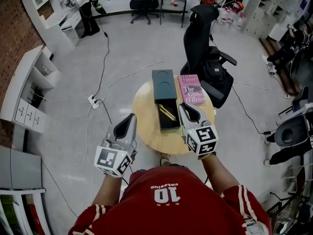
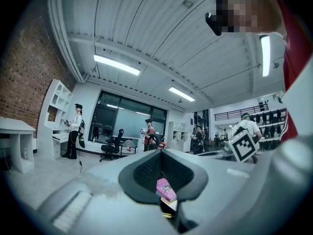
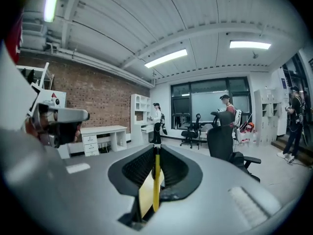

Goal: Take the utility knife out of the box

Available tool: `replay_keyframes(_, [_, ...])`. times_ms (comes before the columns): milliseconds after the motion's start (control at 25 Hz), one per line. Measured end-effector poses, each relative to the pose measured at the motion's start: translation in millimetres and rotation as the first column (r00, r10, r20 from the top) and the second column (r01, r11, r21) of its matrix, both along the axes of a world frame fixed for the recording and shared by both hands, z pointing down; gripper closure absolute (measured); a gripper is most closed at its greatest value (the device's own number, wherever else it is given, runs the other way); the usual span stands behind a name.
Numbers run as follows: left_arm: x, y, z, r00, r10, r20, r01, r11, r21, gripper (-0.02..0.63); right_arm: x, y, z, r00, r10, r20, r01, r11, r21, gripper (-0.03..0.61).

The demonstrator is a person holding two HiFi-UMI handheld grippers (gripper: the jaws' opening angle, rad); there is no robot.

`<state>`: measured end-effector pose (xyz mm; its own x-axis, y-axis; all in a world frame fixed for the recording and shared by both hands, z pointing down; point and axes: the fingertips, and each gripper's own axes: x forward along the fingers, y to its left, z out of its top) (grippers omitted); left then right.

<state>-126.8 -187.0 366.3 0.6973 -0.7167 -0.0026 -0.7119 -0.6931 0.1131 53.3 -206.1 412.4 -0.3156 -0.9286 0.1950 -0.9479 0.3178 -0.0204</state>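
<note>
Left tongs shut, pointing out across the room
Nothing pinched on your end; pink book peeks through the slot under the tips, brick wall off left.

Open office-lab; brick wall, white shelving, office chairs

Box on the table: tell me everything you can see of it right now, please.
The box is a dark teal, oblong case, matte like card or plastic, standing open on the round wooden table. Its lid lies flat just beyond it, end to end; a hinge can't be made out. Inside, a slim gold-coloured piece lies diagonally on the dark lining. A pink book lies beside the lid's right edge.
</note>
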Motion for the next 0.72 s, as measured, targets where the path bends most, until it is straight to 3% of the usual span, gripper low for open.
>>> replay_keyframes(280, [15.4, 4.3, -6.1, 0.999, 0.048, -0.006, -0.048, 0.999, 0.017, 0.611, 7.2, 43.1, -57.1, 1.0, 0.022, 0.02, -0.024, 0.991, 0.13, 0.538])
replay_keyframes(720, [36.0, 16.6, -9.1, 0.992, 0.123, -0.011, -0.123, 0.992, 0.03, 0.611, 21.8, 81.4, -79.2, 0.993, 0.093, 0.078, -0.105, 0.979, 0.175, 0.538])
